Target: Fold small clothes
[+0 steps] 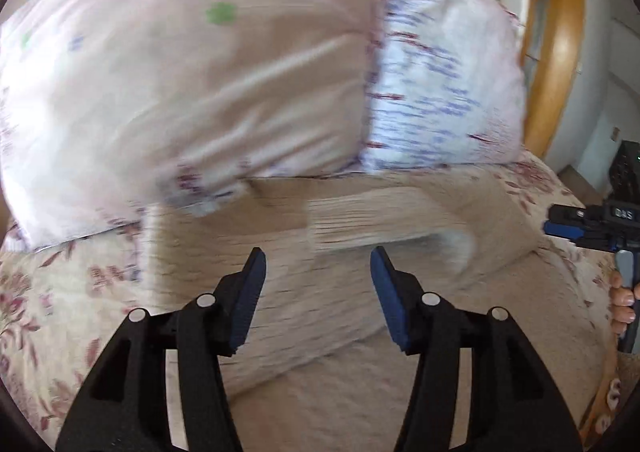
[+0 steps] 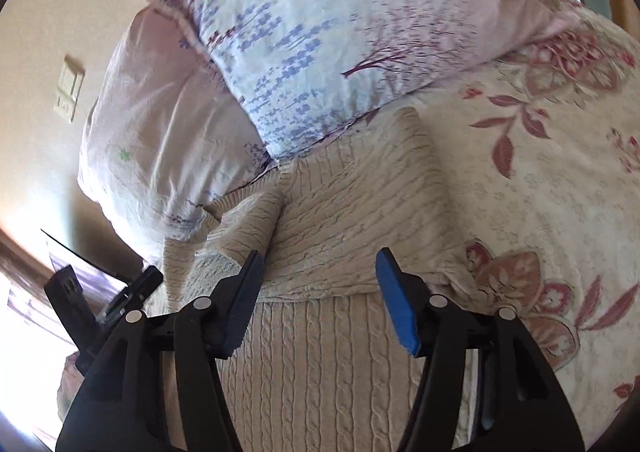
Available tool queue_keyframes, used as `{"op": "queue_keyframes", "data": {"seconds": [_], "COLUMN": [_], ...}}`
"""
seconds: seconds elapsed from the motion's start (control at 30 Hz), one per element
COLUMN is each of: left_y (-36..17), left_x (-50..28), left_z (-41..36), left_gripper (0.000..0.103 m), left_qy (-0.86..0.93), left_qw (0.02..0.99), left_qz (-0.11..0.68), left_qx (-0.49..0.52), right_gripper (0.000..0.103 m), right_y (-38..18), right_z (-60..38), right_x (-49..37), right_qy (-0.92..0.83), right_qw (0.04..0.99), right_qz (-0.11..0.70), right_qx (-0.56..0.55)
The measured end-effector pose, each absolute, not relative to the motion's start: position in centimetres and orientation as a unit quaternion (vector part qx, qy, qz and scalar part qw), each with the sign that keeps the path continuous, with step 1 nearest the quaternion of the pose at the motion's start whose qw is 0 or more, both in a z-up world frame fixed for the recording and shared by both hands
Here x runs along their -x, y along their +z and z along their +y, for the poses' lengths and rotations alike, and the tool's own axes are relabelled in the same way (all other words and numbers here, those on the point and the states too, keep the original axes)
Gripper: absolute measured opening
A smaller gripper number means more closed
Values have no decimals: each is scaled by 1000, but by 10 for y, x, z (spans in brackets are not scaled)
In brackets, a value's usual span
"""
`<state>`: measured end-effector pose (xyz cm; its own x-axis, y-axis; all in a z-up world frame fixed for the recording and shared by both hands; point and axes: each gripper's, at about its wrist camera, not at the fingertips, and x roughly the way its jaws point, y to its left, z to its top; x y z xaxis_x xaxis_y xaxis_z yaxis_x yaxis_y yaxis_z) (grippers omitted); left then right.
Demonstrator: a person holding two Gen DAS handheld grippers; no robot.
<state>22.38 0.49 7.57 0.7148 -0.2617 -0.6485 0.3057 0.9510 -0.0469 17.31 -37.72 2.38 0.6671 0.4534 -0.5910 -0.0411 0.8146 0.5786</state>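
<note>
On the bed, seen from the left wrist, the left gripper (image 1: 318, 258) hangs above the beige knit sweater (image 1: 320, 292) with its jaws apart and nothing between them. The picture is smeared, so detail is thin. The sweater lies on the floral bedspread (image 1: 52, 292), its far end just below the pillows (image 1: 192, 91). At the right edge, the right gripper (image 1: 568, 226) pokes in, with a person's fingers (image 1: 622, 300) on its handle. Count here: one sweater, two pillows, the near one pink, the other white with blue flowers, and a wooden headboard (image 1: 560, 51) beyond.

Over to the right wrist, and it is sharper. The right gripper (image 2: 320, 262) is also spread and empty, pads clear of the cloth. Below it the sweater (image 2: 352, 211) shows a folded-over upper part lying across the cable-knit body, and one sleeve (image 2: 248, 219) doubled in at the left, touching the blue-flowered pillow (image 2: 320, 51). The left gripper (image 2: 120, 292) sits dark at the lower left. Count: one sweater, one sleeve visible, two pillows, one light switch (image 2: 70, 87) on the wall.

The risks, as I judge them: thick knit is springy, so the sleeve could flop out now that nothing holds it. A pinch at the fold could catch one layer only and drag the stack askew. And the top edge is crowding the pillow, which could snag or rumple it.
</note>
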Motion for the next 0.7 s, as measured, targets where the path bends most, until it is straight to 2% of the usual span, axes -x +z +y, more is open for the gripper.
{"op": "queue_keyframes", "data": {"seconds": [0.13,0.2,0.23,0.3,0.4,0.43,0.47,0.5,0.53,0.7], "left_y": [59,58,58,58,49,43,36,30,25,17], "left_x": [-237,-221,-210,-187,-161,-156,-153,-151,-152,-167], "left_z": [73,81,79,69,43,32,22,15,10,12], "left_gripper": [53,54,56,67,70,70,70,70,70,69], "left_qy": [-104,-124,-124,-124,-119,-110,-103,-96,-91,-61], "left_qw": [913,913,918,922,913,908,900,893,888,889], "left_qz": [395,388,377,356,340,336,332,330,331,340], "left_qx": [21,7,-21,-85,-189,-227,-262,-290,-305,-299], "right_gripper": [61,61,61,61,61,59,51,17,9,9], "right_y": [45,49,48,41,24,19,14,12,14,38], "right_z": [-291,-246,-228,-198,-170,-166,-162,-163,-170,-276], "right_x": [-181,-184,-186,-193,-209,-216,-223,-228,-233,-215], "right_qy": [178,178,173,167,157,146,130,114,102,38], "right_qw": [910,920,921,917,903,901,900,903,909,937], "right_qz": [364,349,342,338,349,352,355,357,361,323], "right_qx": [-83,20,64,133,197,209,216,211,183,-125]}}
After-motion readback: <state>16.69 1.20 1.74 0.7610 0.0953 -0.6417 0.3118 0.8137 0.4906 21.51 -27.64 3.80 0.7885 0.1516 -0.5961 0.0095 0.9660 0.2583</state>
